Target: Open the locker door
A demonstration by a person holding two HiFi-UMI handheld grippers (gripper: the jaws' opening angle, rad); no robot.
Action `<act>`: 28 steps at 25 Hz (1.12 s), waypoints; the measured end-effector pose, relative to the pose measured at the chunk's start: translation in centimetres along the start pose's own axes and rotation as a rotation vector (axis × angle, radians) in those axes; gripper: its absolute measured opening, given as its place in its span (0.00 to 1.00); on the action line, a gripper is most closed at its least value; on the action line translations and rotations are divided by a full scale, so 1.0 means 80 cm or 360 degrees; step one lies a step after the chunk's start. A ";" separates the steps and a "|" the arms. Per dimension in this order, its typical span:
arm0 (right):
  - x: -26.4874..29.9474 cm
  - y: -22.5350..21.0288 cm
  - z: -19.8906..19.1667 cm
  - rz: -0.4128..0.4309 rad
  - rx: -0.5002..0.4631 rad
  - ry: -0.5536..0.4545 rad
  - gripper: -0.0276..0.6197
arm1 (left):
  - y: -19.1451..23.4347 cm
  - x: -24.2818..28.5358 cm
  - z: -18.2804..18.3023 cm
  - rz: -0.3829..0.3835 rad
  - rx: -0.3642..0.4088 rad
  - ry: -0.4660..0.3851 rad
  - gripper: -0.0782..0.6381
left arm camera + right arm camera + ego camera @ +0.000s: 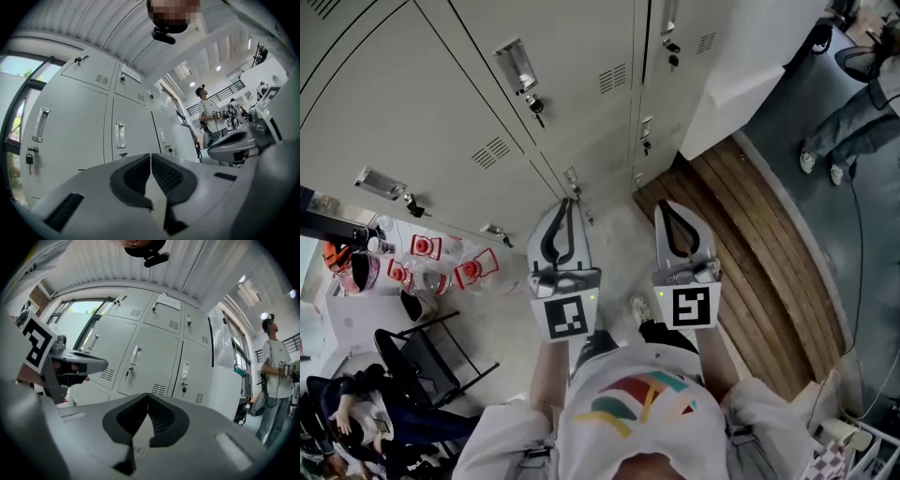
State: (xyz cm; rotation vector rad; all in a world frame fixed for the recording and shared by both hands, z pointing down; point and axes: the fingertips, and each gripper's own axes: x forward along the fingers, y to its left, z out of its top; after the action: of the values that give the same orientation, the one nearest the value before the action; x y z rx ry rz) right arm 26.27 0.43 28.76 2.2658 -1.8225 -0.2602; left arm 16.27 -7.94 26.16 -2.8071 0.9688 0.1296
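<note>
Left gripper and right gripper held side by side, both pointing at the lockers (fingers closed on both, nothing gripped).

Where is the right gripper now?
Head view, right of centre: the right gripper sits beside the left gripper, short of the lockers, by the wooden slats.

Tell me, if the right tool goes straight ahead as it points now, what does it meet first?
Probably the closed locker door, near its lower vents; depth is unclear.
</note>
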 end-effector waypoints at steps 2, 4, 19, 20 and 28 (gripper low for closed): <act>0.019 -0.010 -0.015 -0.0020 0.0009 0.0034 0.05 | 0.011 0.013 -0.016 0.0007 -0.0016 0.0029 0.14; 0.038 -0.015 -0.031 -0.0047 0.0063 0.0008 0.05 | 0.019 0.022 -0.044 0.0018 -0.0074 0.0067 0.14; 0.127 0.137 -0.421 -0.0038 0.0182 -0.0049 0.05 | 0.010 0.000 -0.509 0.0250 -0.0237 0.0188 0.14; 0.130 0.142 -0.412 -0.0020 0.0201 -0.0063 0.05 | 0.012 0.001 -0.505 0.0237 -0.0244 0.0180 0.14; 0.185 0.107 -0.135 0.0150 0.0151 -0.0314 0.05 | 0.084 0.057 -0.251 0.0110 -0.0139 0.0157 0.14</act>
State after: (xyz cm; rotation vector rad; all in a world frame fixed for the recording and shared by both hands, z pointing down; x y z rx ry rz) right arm 24.37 -15.13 41.50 2.2794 -2.0744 -0.4022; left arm 16.23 -19.69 44.39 -2.8842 1.1091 0.0435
